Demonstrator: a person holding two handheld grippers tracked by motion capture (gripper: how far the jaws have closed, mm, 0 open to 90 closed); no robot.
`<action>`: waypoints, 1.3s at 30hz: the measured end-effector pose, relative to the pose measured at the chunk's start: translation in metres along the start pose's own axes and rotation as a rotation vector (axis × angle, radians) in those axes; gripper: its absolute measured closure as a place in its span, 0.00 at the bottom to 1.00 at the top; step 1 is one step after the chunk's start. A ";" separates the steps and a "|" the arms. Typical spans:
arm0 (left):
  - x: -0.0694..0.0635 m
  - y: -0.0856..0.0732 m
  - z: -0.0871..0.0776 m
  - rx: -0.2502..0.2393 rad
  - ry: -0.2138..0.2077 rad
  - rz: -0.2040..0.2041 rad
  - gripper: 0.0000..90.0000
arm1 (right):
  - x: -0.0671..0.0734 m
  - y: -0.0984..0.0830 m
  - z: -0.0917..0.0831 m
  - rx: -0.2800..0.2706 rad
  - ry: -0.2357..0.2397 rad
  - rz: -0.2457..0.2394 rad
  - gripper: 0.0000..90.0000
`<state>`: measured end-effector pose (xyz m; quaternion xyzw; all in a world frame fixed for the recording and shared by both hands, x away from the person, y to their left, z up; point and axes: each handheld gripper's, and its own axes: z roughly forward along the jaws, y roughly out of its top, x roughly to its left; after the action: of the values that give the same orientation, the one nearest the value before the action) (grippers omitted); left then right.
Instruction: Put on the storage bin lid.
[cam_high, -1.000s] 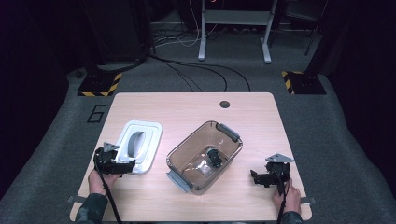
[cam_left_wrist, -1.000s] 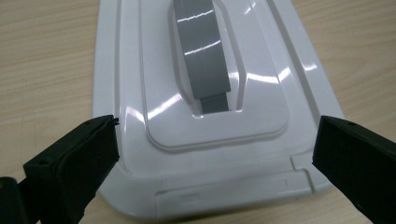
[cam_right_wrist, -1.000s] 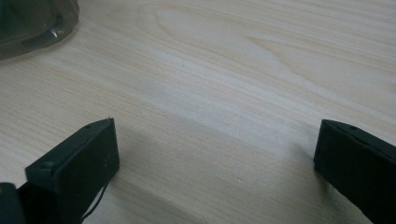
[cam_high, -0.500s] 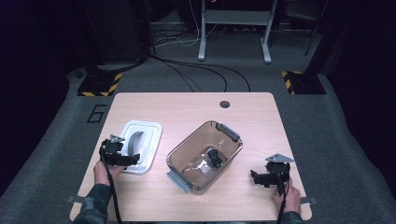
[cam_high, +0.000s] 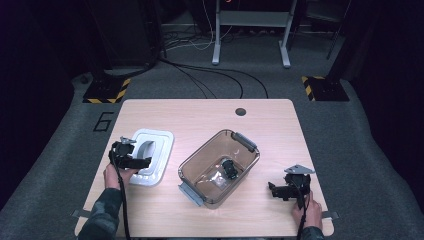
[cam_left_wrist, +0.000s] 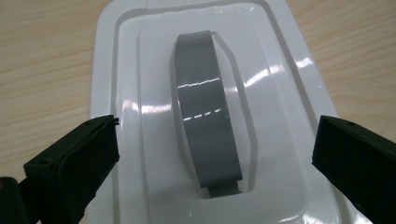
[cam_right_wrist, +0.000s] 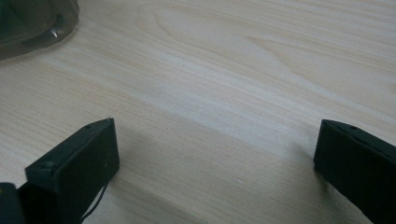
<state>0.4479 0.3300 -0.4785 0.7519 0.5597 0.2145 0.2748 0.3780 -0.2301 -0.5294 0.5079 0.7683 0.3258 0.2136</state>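
Observation:
A white lid with a grey handle strip lies flat on the left of the table. My left gripper hovers over it, open, its jaws wide on either side of the lid with nothing between them. A clear brownish container with grey latches stands in the middle, holding a small black object and a clear bag. My right gripper rests low over bare wood at the right front, open and empty. A corner of the container shows at the top left of the right gripper view.
The wooden table has a dark round hole near its far edge. Beyond it the grey carpet carries cables, a metal stand and yellow-black striped plates. The person's hands come in at the table's near edge.
My left gripper has moved right from the lid's left edge to above the lid. The right gripper has stayed still.

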 end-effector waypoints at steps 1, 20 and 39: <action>0.001 0.001 0.002 0.000 0.000 -0.004 0.00 | 0.000 0.000 0.000 -0.001 0.000 0.000 0.00; 0.001 0.011 0.029 -0.005 -0.003 -0.016 0.46 | 0.000 0.000 0.000 0.000 0.000 -0.001 0.00; -0.001 0.021 0.005 -0.077 0.004 -0.025 0.75 | 0.000 0.000 0.000 0.000 0.001 -0.001 0.00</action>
<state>0.4661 0.3239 -0.4691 0.7334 0.5607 0.2338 0.3051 0.3781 -0.2302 -0.5294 0.5076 0.7686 0.3257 0.2135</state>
